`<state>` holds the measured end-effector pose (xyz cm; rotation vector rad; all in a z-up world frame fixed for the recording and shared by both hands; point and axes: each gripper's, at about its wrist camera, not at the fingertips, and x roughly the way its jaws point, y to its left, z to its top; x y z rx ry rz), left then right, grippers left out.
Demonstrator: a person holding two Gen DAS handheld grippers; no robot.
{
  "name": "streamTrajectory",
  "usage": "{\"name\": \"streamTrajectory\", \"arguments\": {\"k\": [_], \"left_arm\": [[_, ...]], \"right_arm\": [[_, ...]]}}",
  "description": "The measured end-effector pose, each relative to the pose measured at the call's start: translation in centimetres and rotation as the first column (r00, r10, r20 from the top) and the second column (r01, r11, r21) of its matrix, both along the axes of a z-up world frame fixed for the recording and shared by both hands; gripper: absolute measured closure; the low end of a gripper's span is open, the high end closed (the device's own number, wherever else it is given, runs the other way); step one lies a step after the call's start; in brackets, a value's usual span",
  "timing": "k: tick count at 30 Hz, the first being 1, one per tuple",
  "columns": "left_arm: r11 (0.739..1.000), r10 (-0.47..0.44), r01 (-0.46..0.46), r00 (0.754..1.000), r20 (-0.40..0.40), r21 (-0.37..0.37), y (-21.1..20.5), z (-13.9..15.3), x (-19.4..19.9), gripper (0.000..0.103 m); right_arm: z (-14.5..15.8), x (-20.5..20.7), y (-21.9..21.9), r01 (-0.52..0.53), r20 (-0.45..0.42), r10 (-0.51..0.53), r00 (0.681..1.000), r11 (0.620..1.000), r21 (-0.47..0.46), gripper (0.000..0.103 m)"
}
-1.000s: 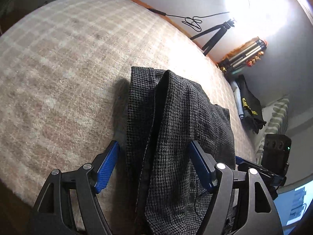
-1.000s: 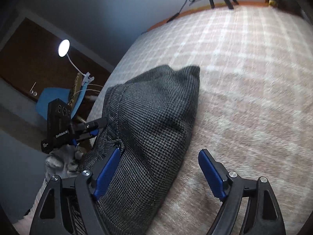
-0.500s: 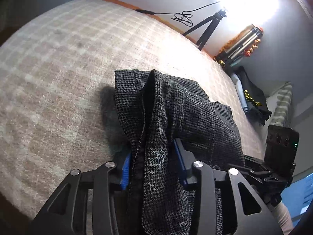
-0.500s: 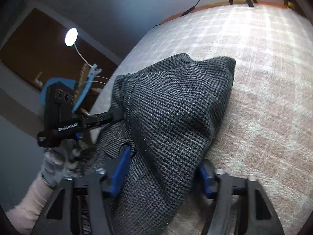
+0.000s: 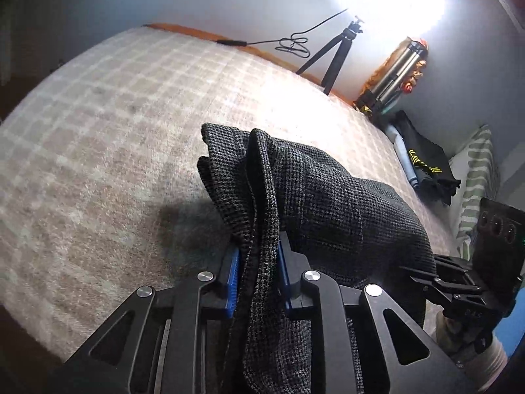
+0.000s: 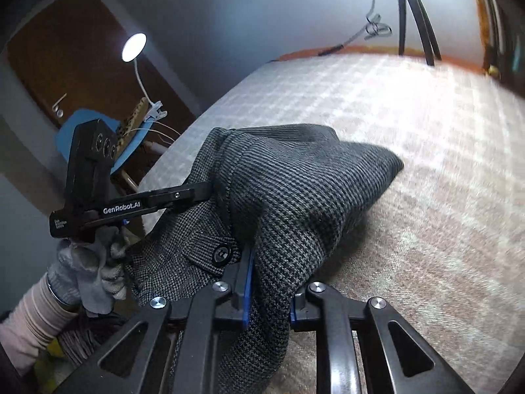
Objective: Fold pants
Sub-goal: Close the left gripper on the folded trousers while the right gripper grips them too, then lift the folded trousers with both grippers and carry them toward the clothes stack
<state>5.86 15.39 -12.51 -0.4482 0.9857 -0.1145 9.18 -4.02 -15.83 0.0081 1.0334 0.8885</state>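
Note:
Dark grey houndstooth pants [image 5: 315, 197] lie bunched and folded on the beige checked bed cover [image 5: 98, 151]. My left gripper [image 5: 257, 262] is shut on the near edge of the pants, with cloth pinched between its blue pads. My right gripper [image 6: 267, 272] is shut on the other near edge of the pants [image 6: 295, 190], beside a black button [image 6: 222, 253]. Each gripper shows in the other's view: the right gripper [image 5: 459, 282] at the right, the left gripper [image 6: 170, 197] held by a gloved hand. The near part of the pants is lifted off the cover.
A black tripod [image 5: 334, 55] and a cable [image 5: 292, 44] stand at the far edge of the bed. Rolled tripods and a dark bag [image 5: 423, 161] lie at the far right, beside a striped pillow [image 5: 479, 170]. A lamp [image 6: 134, 47] and blue chair [image 6: 85, 124] are left of the bed.
Both grippers were open around the pants a second ago. They have closed on the near edges and lifted the cloth up off the cover.

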Motion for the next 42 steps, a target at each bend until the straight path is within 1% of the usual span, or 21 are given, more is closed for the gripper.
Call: {"name": "streamTrajectory", "arguments": {"k": [5,9,13,14,16,17,21,25,27,28,30,31,32,33,34,36,37,38,40,41,42], "left_arm": [[0.999,-0.022,0.02,0.999,0.045,0.04,-0.9,1.3,-0.3,0.088],[0.999,-0.022,0.02,0.997,0.073,0.028,-1.3,2.1,-0.3,0.09],[0.997,-0.053,0.045,0.99,0.129,0.065,-2.8,3.9,-0.2,0.091],[0.997,-0.053,0.046,0.99,0.133,0.055,-3.0,4.1,0.1,0.091],[0.999,-0.042,0.042,0.993,0.113,0.01,-2.9,3.6,1.0,0.091],[0.999,-0.043,0.043,0.994,0.101,0.004,-3.0,3.2,1.4,0.091],[0.999,-0.05,0.05,0.999,0.015,0.017,-4.3,0.4,3.4,0.091],[0.999,-0.051,0.052,0.998,-0.027,0.005,-4.5,-0.5,4.4,0.09],[0.999,-0.038,0.038,0.999,-0.034,0.019,-4.6,-0.6,4.5,0.086],[0.999,-0.029,0.03,0.998,-0.049,0.019,-4.6,-0.8,4.7,0.08],[1.0,-0.023,0.024,0.996,-0.084,0.011,-4.5,-1.3,4.9,0.066],[1.0,-0.021,0.022,0.995,-0.1,0.004,-4.4,-1.6,5.1,0.06],[1.0,-0.024,0.024,0.994,-0.105,-0.001,-4.4,-1.9,5.1,0.06],[1.0,-0.028,0.028,0.994,-0.109,-0.001,-4.4,-2.0,5.1,0.06],[1.0,-0.029,0.028,0.993,-0.114,-0.007,-4.3,-2.3,5.2,0.06],[0.999,-0.025,0.02,0.993,-0.116,-0.044,-3.9,-2.7,5.3,0.06],[0.998,-0.021,0.015,0.993,-0.115,-0.055,-3.7,-2.9,5.3,0.061],[0.998,-0.021,0.014,0.994,-0.109,-0.06,-3.6,-2.9,5.3,0.069],[0.998,-0.031,0.027,0.995,-0.092,-0.048,-3.8,-2.7,5.2,0.081],[0.999,-0.036,0.033,0.996,-0.075,-0.039,-4.0,-2.3,5.0,0.085],[0.999,-0.04,0.038,0.997,-0.063,-0.02,-4.3,-2.0,4.9,0.086]], "right_arm": [[1.4,-1.3,-1.0,-0.006,0.074,0.008,0.997,1.0,-0.027,0.092],[2.8,-2.2,-1.2,-0.011,0.146,0.019,0.989,0.999,-0.053,0.093],[4.5,-2.7,-1.8,0.001,0.207,0.011,0.978,0.998,-0.057,0.093],[4.9,-2.6,-2.2,0.003,0.207,0.009,0.978,0.998,-0.058,0.093],[4.7,-1.9,-2.4,0.026,0.174,-0.018,0.985,0.999,-0.043,0.093],[4.2,-1.2,-3.0,0.039,0.143,-0.034,0.989,0.999,-0.032,0.093],[1.6,0.4,-3.5,0.072,0.038,-0.071,0.997,0.997,-0.027,0.093],[0.0,1.8,-4.2,0.092,-0.04,-0.093,0.995,0.996,-0.007,0.093],[-0.2,2.0,-4.7,0.084,-0.051,-0.083,0.995,0.996,0.002,0.092],[-0.2,2.0,-4.7,0.078,-0.052,-0.078,0.996,0.997,-0.002,0.092],[-0.4,2.0,-5.2,0.076,-0.058,-0.076,0.995,0.997,-0.007,0.082],[-0.6,2.0,-5.3,0.083,-0.065,-0.084,0.994,0.996,-0.015,0.079],[-0.8,2.1,-5.4,0.089,-0.073,-0.09,0.993,0.996,-0.017,0.072],[-1.0,2.2,-5.5,0.093,-0.082,-0.094,0.992,0.995,-0.018,0.067],[-1.2,2.2,-5.6,0.093,-0.093,-0.094,0.991,0.996,-0.017,0.066],[-1.8,2.4,-5.9,0.094,-0.119,-0.094,0.988,0.996,-0.009,0.058],[-2.2,2.6,-6.0,0.103,-0.14,-0.102,0.985,0.995,0.0,0.057],[-2.5,2.7,-6.1,0.109,-0.153,-0.107,0.983,0.994,0.009,0.058],[-2.9,2.7,-6.1,0.117,-0.168,-0.112,0.979,0.993,0.019,0.066],[-2.7,2.5,-5.9,0.112,-0.162,-0.108,0.981,0.993,0.02,0.076],[-2.3,2.1,-5.6,0.113,-0.136,-0.112,0.984,0.994,0.006,0.08]]}}
